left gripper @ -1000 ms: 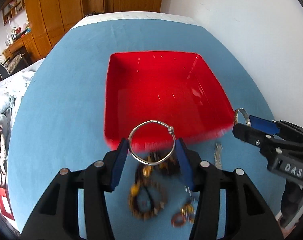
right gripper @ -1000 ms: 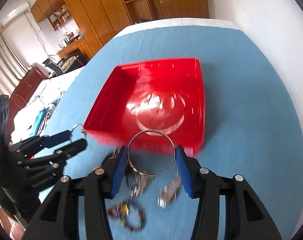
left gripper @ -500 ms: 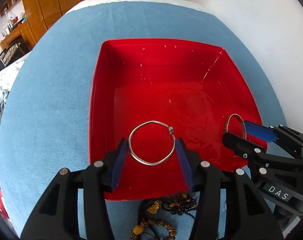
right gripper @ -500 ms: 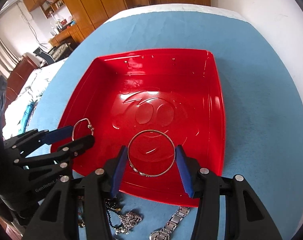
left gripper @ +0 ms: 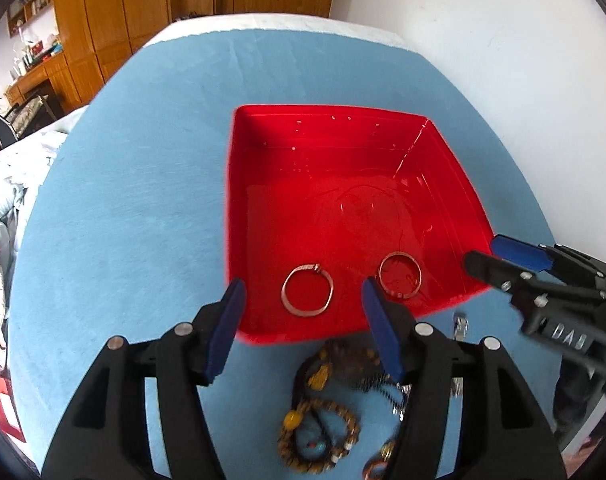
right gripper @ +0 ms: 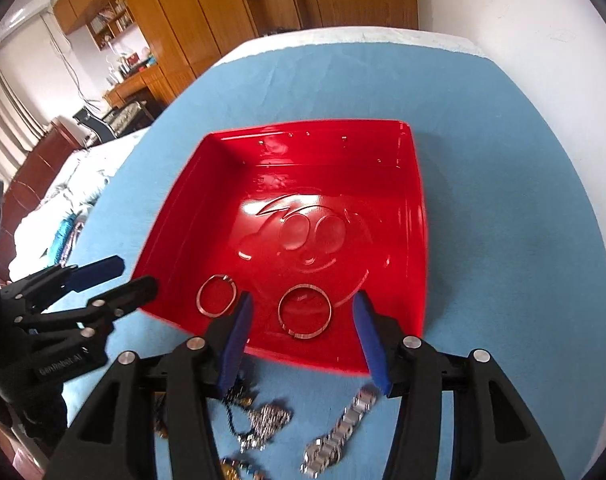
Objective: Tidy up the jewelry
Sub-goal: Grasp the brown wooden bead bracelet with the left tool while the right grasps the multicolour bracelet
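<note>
hovering just over the near rim of the red tray [left gripper: 239, 208], my left gripper [left gripper: 303, 304] is spread wide and empty, and my right gripper [right gripper: 303, 316] likewise. both bangles, silver bangle [left gripper: 307, 290] and gold bangle [left gripper: 399, 276], lie side by side, apart, on the tray floor. beaded bracelets [left gripper: 319, 436] sit on the blue tabletop [left gripper: 123, 220] below.

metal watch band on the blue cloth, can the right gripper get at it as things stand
Probably yes. The right gripper is open and empty, and the metal watch band lies uncovered on the blue cloth just outside the red tray, below the gripper's right finger, apart from the chain pile.
</note>
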### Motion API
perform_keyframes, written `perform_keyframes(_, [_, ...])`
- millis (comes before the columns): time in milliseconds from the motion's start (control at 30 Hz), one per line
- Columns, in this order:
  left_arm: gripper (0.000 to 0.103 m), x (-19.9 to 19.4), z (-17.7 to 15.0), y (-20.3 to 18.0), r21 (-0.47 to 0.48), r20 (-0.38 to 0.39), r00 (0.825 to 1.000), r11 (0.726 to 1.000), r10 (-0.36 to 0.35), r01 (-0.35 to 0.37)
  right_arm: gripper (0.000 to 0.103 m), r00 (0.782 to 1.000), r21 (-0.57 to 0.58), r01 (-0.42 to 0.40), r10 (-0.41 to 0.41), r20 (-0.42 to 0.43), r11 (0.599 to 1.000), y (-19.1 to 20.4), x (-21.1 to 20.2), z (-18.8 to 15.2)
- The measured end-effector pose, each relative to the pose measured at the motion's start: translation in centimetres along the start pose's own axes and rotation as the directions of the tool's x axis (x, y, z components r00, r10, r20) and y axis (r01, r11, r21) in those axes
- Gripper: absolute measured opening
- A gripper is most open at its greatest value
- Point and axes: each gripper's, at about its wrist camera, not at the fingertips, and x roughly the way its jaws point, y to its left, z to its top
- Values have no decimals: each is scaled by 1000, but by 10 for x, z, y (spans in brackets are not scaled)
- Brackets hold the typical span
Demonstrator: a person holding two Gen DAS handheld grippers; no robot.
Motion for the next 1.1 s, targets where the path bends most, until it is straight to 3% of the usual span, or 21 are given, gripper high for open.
perform_keyframes(200, [59,-22,-46,14,7,-6,1000,1000,16,-16,52,1000,24,-21,22,-10,999,-9,-21,-37])
perform_keyframes(533, [49,13,-103,30,-29,-171,985,999,-23,18,46,992,70,-52,59,-109,996,-21,-8,-88])
perform_keyframes(667, [46,22,-106,29,-37,-185,982,999,-41,34,46,990,71,-51,60,-126,996,-21,-3,-98])
perform_keyframes(833, [32,35,-102,27,-43,-206,977,998,-51,43,46,987,71,-57,67,-143,996,-19,4,-106])
perform_keyframes(1100, [30,59,-90,19,-40,-220,975,999,-40,32,46,982,56,-74,83,-167,996,-11,14,-108])
